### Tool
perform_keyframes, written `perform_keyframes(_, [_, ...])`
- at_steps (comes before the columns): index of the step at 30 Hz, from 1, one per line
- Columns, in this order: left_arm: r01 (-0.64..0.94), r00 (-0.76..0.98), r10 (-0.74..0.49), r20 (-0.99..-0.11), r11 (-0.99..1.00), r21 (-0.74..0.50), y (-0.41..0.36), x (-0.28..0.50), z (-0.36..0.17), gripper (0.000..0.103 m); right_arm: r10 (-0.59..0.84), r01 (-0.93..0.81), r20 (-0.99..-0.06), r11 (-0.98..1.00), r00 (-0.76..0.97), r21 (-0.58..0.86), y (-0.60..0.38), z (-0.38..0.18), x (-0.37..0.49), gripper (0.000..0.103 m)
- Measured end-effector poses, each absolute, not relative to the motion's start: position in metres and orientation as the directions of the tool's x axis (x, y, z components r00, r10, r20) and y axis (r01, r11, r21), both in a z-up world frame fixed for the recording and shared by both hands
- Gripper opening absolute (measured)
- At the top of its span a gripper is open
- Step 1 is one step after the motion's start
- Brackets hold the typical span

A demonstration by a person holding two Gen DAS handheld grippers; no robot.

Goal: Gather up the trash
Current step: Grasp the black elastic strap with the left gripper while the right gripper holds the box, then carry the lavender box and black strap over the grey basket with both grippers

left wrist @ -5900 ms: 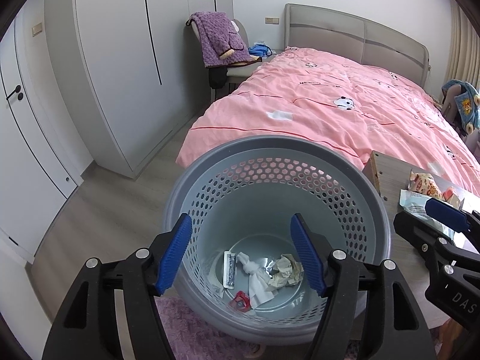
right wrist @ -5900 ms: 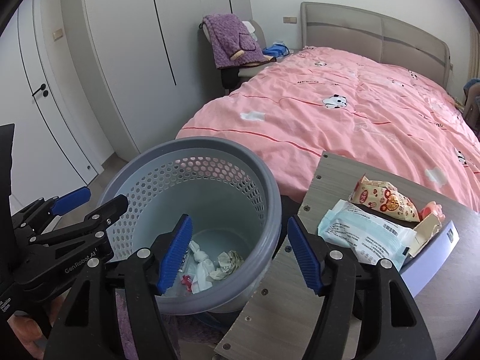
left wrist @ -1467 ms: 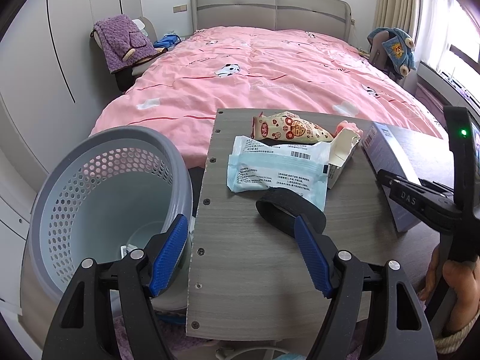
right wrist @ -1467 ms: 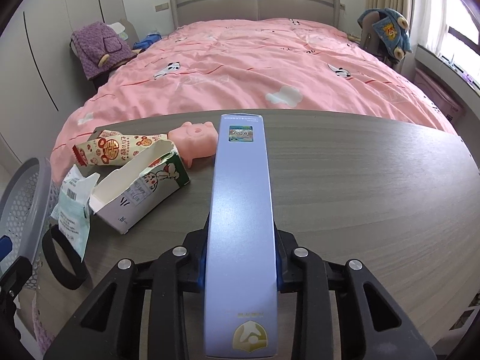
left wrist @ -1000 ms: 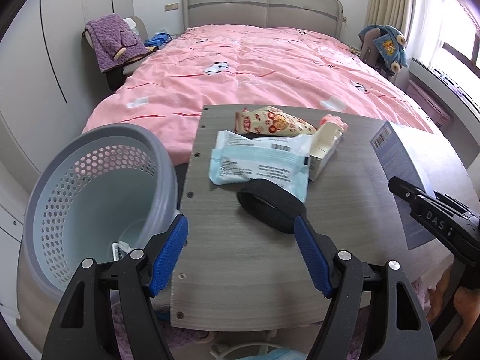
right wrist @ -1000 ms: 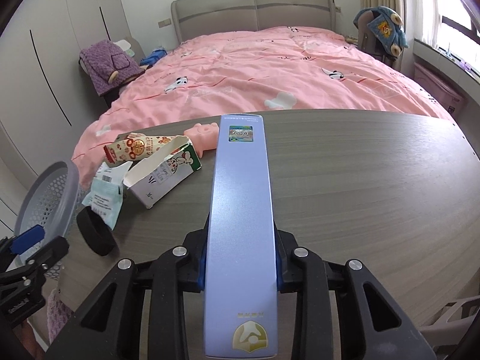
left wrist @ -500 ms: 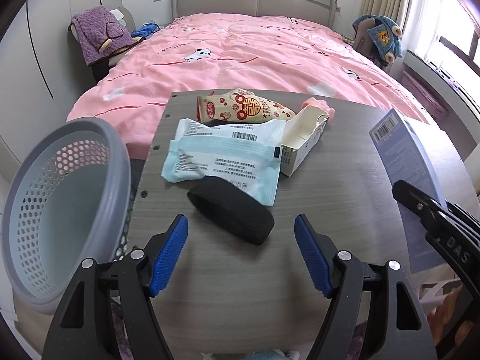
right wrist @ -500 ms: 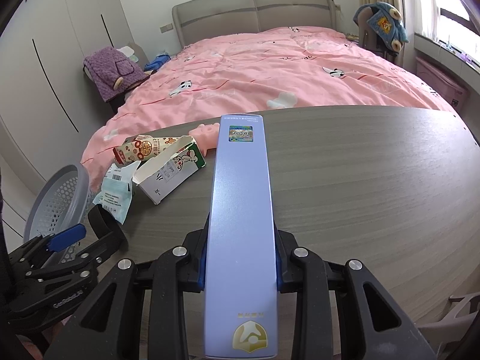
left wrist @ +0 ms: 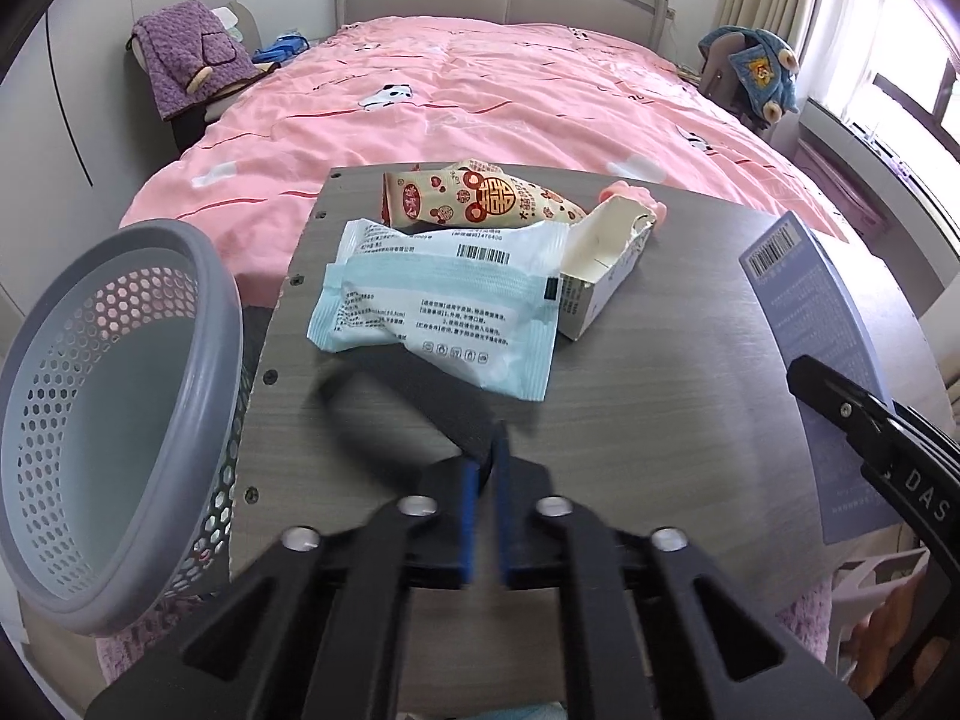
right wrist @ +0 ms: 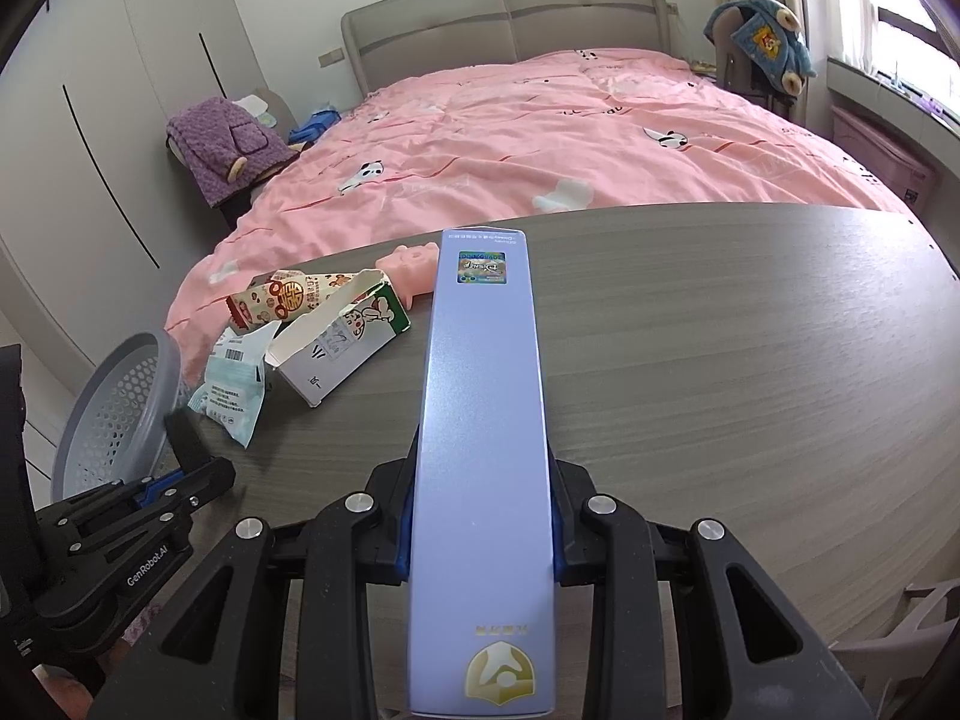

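Observation:
On the grey wood table (left wrist: pixel 660 420) lies a flat black band (left wrist: pixel 414 396). My left gripper (left wrist: pixel 487 468) is closing on it, and its blue pads pinch the band's near end. Beyond the band lie a pale blue wipes packet (left wrist: pixel 444 312), a red-and-cream snack bag (left wrist: pixel 480 198) and a torn white carton (left wrist: pixel 600 282). My right gripper (right wrist: pixel 483 516) is shut on a long lavender box (right wrist: pixel 483 396), held above the table's right side. The grey perforated basket (left wrist: pixel 225 294) stands off the table's left edge.
A small pink toy (left wrist: pixel 630 198) sits behind the carton. A bed with a pink cover (left wrist: pixel 510 90) runs along the table's far edge. A chair with a purple garment (left wrist: pixel 192 66) stands at the back left. Bare tabletop (right wrist: pixel 750 360) spreads to the right.
The left gripper's jaws went from wide open to shut on the black band's near end, after dropping closer to the table. The right gripper and its box stayed put.

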State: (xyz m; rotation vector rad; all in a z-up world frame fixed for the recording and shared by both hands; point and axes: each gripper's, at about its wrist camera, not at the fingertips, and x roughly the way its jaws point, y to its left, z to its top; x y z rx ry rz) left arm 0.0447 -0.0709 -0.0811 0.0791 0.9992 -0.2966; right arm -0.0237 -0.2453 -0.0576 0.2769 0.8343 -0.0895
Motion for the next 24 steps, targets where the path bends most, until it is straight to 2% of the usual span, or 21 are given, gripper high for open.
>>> perform_keyframes(24, [0.314, 0.604, -0.248, -0.758, 0.947, -0.059, -0.037, 0.019, -0.03, 0.002, 0.061, 0.113, -0.718, 0.975, 0.693, 0.192, -0.198, -0.029, -0.039, 0.031])
